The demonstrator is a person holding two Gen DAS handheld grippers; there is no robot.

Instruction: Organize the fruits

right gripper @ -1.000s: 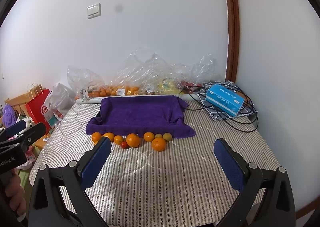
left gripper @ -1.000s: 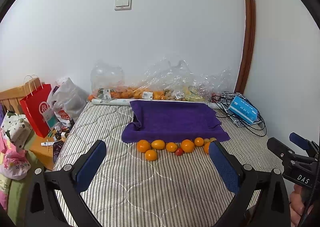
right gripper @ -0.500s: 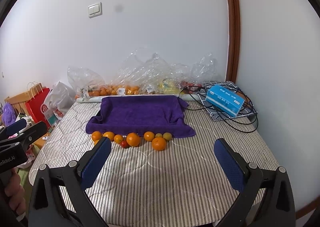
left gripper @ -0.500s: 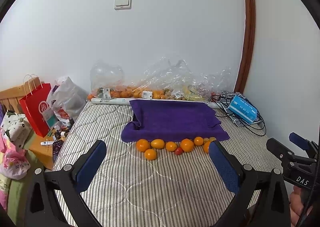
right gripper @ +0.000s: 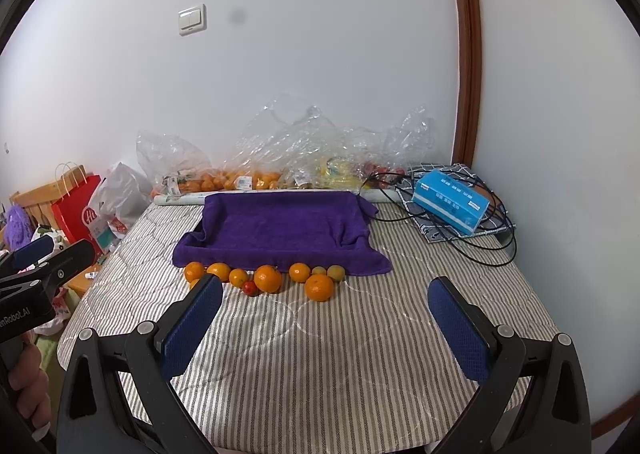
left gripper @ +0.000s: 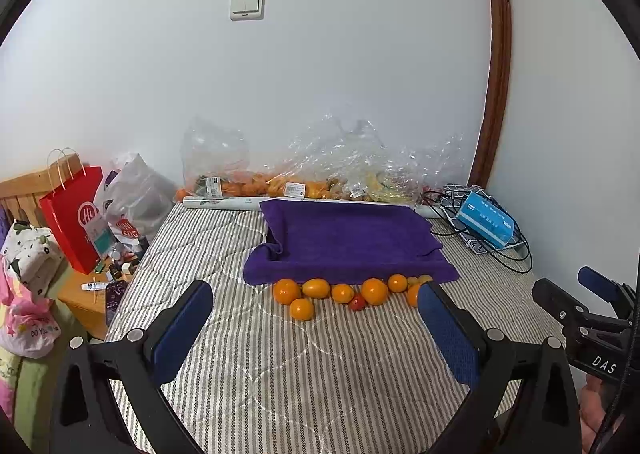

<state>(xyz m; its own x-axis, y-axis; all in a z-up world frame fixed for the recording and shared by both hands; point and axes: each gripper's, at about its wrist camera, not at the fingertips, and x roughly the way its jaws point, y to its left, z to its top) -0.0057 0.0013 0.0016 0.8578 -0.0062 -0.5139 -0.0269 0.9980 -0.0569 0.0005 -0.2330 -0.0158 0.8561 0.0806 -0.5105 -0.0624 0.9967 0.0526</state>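
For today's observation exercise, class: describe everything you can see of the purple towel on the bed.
The purple towel looks like soft, deep violet terry cloth. It is draped over a shallow rectangular form, so its edges stand up as low walls around a sunken, empty middle; what lies beneath is hidden. Its front hem spills onto the striped quilt, with one corner trailing out at the right. A row of oranges lies along that front hem. Behind it sit clear plastic bags of fruit. Neither claw touches it.

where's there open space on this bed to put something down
The striped mattress is bare between the fruit row and both hand-held grippers. The purple towel tray holds nothing. It is crowded along the wall with plastic bags, and by the blue box on cables.
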